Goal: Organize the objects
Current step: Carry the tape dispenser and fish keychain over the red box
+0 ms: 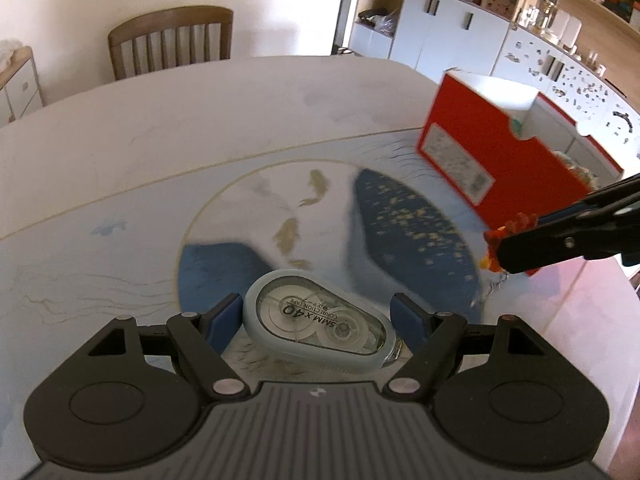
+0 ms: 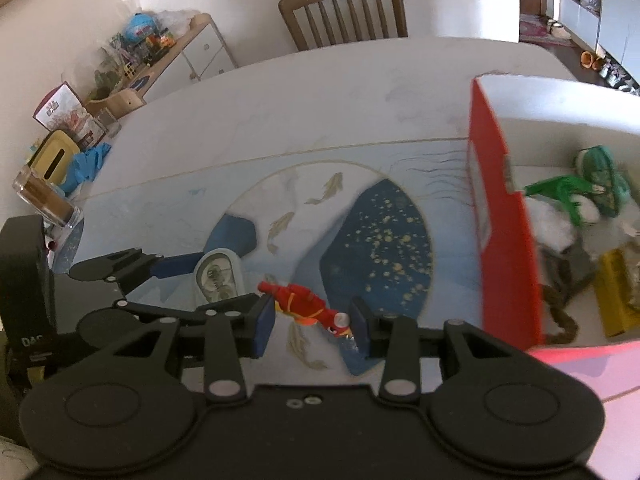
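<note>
A grey correction tape dispenser lies on the blue patterned mat between the open fingers of my left gripper; the pads stand beside it with gaps. It also shows in the right wrist view. My right gripper is shut on a small red toy figure and holds it above the mat. The right gripper also shows in the left wrist view, with the red toy at its tip. A red box stands open at the right.
The red box holds green, white and yellow items. A wooden chair stands behind the white table. A side cabinet with clutter and a clear container are at the left.
</note>
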A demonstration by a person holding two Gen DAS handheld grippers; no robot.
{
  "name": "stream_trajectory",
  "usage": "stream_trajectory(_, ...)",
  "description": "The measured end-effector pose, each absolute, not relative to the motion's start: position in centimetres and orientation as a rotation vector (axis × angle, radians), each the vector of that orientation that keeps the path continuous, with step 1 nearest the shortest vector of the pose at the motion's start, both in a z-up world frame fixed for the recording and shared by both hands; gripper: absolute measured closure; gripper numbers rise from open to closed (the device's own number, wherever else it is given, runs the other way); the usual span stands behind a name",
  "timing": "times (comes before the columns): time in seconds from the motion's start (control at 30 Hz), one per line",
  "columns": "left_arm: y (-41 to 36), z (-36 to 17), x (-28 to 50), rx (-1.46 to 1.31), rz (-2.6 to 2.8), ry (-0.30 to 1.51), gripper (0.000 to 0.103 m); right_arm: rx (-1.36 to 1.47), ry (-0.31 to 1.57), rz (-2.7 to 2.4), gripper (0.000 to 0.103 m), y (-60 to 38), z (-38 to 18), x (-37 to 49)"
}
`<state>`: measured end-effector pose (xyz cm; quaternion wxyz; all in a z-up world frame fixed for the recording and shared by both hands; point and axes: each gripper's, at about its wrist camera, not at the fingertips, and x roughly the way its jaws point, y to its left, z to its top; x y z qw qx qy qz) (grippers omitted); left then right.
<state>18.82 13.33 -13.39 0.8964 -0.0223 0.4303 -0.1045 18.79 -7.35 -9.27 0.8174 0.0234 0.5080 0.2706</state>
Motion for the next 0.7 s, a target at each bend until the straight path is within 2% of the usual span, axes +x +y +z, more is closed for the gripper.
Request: stream_trajectory(0.7,1.0,-2.4,22.3,0.049,-0.338,0.776,0.022,0.118,0.86,0.51,0.064,-20.1,-1.6,22.1)
